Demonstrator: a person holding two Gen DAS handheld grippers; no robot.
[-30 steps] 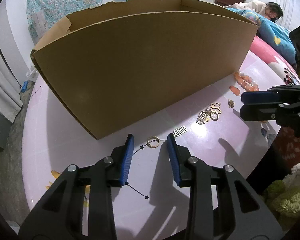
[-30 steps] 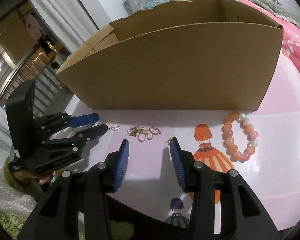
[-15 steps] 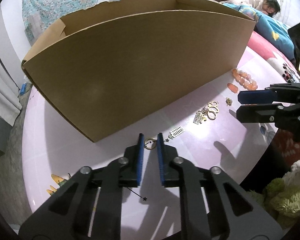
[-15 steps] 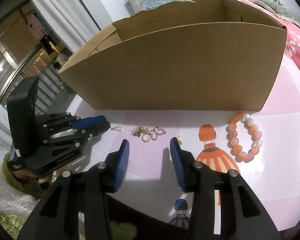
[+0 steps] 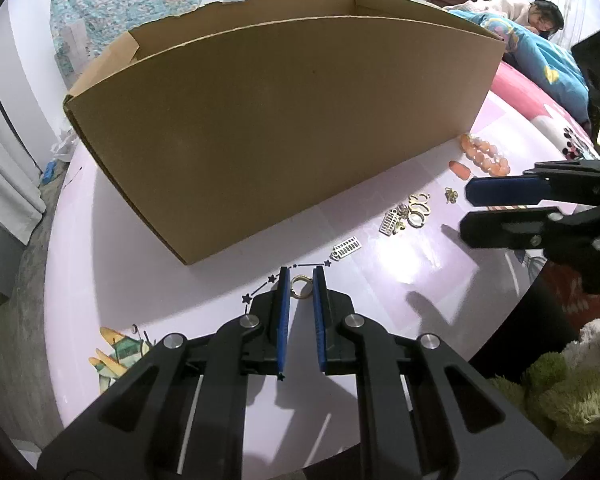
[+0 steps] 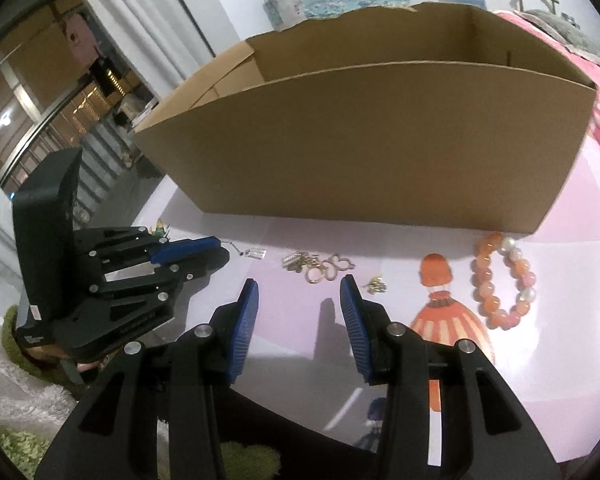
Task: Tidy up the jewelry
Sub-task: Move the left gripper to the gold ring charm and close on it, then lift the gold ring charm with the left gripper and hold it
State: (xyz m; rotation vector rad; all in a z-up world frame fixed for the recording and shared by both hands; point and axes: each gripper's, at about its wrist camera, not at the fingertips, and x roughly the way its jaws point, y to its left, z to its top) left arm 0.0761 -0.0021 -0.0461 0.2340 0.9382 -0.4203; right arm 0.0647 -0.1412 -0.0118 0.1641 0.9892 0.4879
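A small gold ring (image 5: 301,286) lies on the pink table (image 5: 140,240), and my left gripper (image 5: 301,280) is shut on it, its blue pads against both sides. In the right wrist view the left gripper (image 6: 222,250) hides the ring. My right gripper (image 6: 298,286) hovers open, with nothing in it, just short of a cluster of gold charms (image 6: 320,266). It enters the left wrist view as the right gripper (image 5: 466,214) on the right. An orange bead bracelet (image 6: 504,280) lies by the right corner of the open cardboard box (image 6: 380,140).
A silver tag (image 5: 346,248) and a tiny gold earring (image 6: 376,286) lie loose between the grippers. The box's tall front wall stands just behind the jewelry. The table edge is close below both grippers, with a green shaggy rug (image 5: 572,392) beyond. A person (image 5: 540,16) lies at the back.
The left jaws have closed from wide apart onto the gold ring. The right gripper has drifted a little to the left along the row of jewelry, still open.
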